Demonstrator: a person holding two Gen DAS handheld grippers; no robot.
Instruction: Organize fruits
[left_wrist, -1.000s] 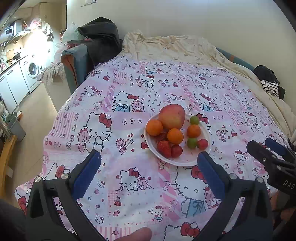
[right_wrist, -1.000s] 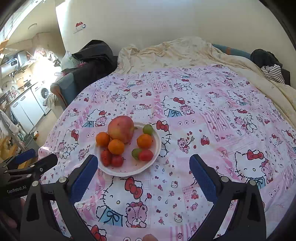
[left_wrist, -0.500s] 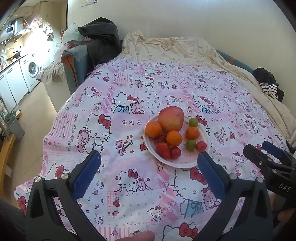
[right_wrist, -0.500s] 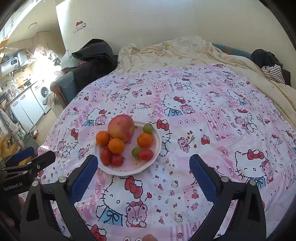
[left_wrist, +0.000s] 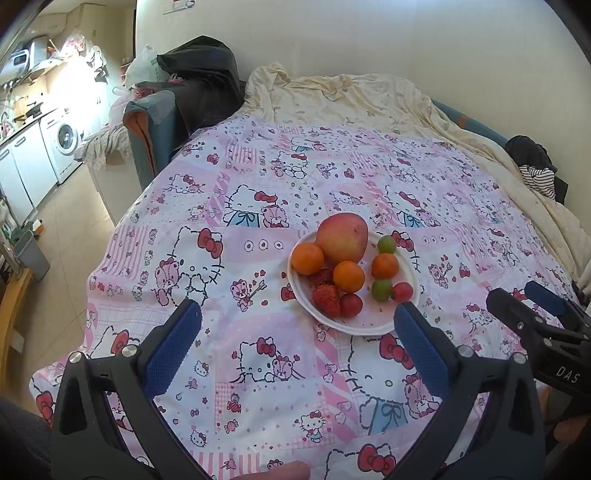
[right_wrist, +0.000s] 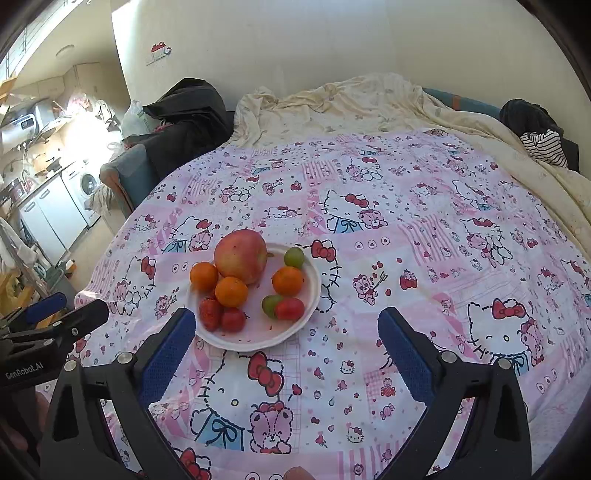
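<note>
round white plate (left_wrist: 373, 325) on pink cartoon-print bedspread (left_wrist: 258, 206) holds large red-yellow mango (left_wrist: 342, 237) at 12 o'clock, three small oranges (left_wrist: 348, 276) mid-plate, two green limes (left_wrist: 386, 244) at 2 and 4 o'clock, red strawberries (left_wrist: 326, 297) at 7 o'clock, red plums beside. second strawberry half hidden under oranges. left gripper (left_wrist: 295, 328) hovers near plate, blue pads spread wide, empty. right gripper (right_wrist: 286, 328) likewise released, plate at its 11 o'clock.
</note>
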